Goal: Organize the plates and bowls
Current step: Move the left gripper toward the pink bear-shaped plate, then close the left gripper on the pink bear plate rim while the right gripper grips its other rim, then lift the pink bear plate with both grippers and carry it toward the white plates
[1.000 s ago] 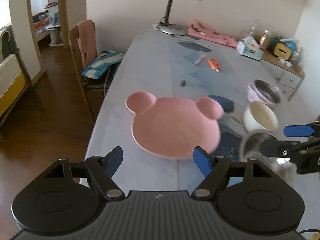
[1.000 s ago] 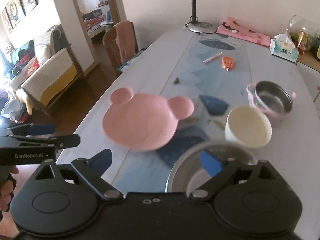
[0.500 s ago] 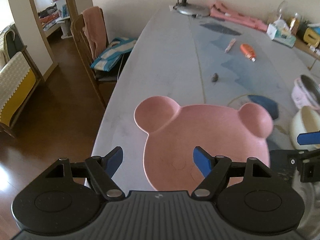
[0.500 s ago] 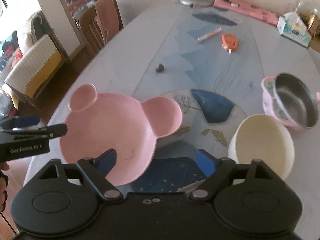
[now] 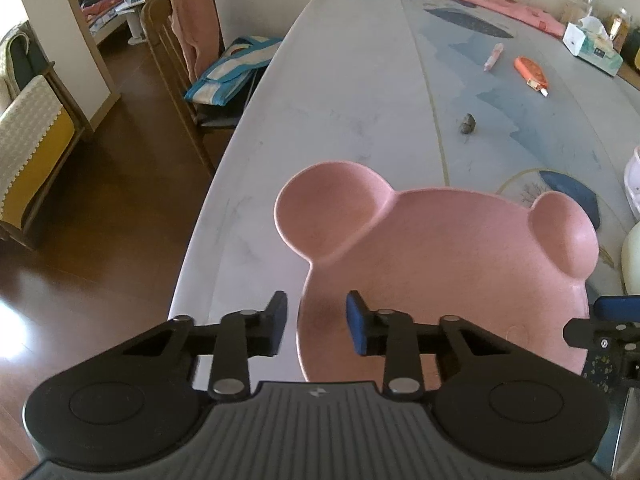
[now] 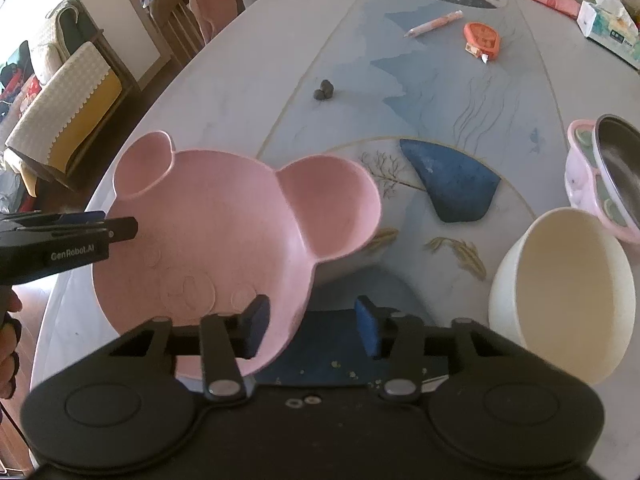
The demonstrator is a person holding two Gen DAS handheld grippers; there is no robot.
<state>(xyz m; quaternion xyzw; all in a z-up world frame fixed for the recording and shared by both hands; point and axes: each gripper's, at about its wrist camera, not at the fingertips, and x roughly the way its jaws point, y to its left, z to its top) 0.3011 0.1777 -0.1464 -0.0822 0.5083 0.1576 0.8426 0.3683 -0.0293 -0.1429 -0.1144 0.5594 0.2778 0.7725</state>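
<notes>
Pink bear-shaped plate [image 5: 460, 280] on the near left part of the table [image 5: 352, 92], two round ears toward the far side, near edge tilted up off the tabletop.

Left gripper [image 5: 316, 322] at the plate's near left rim: one pad outside the edge, the other over the dish, rim between them. Closing; no firm contact visible (gaps still show either side of the rim).

Right gripper [image 6: 312, 326] at the plate's near right rim, left pad over the pink inside, right pad over a dark blue patch of the tablecloth. Also closing, not yet pressing.

Cream bowl [image 6: 568, 292] just right of the plate, apart from it. Steel bowl in a pink holder [image 6: 608, 176] farther right. Pen [image 6: 434, 24], orange tape dispenser [image 6: 482, 40], tissue box [image 6: 610, 30] well beyond, at the far end.
</notes>
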